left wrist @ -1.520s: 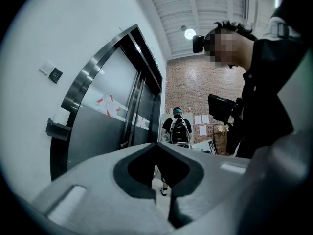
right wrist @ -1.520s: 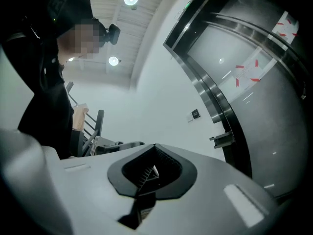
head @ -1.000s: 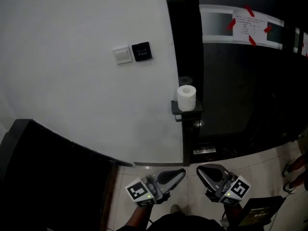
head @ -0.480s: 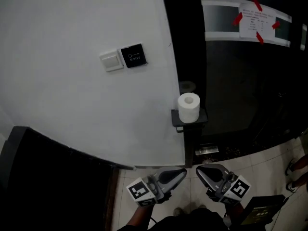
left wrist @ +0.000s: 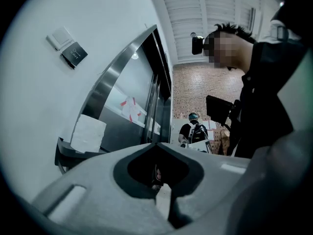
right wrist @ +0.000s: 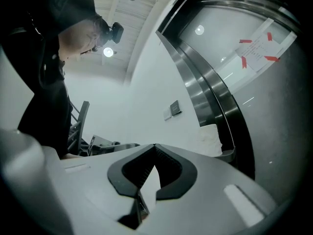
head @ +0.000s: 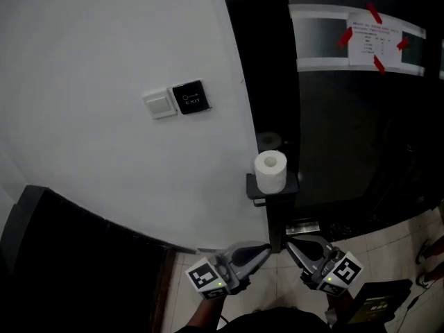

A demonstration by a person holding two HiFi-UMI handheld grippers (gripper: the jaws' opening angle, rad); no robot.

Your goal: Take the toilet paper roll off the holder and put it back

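Observation:
A white toilet paper roll (head: 270,171) stands upright on a small black holder shelf (head: 273,189) fixed where the white wall meets the dark glass door. The roll (left wrist: 88,133) and the shelf (left wrist: 68,152) also show at the left of the left gripper view, and the roll (right wrist: 210,138) at the right of the right gripper view. Both grippers hang low, well below the shelf and apart from it. My left gripper (head: 267,247) has its jaws together, empty. My right gripper (head: 289,243) is shut too, with nothing in it.
A white light switch (head: 159,104) and a black exit button (head: 189,97) sit on the white wall. A paper notice (head: 374,35) is taped with red tape on the glass door. A dark counter (head: 69,255) fills the lower left. Pale tiles (head: 388,255) cover the floor.
The head view has shifted, so the roll and shelf sit lower in frame and nearer the grippers. Both grippers stay shut and low.

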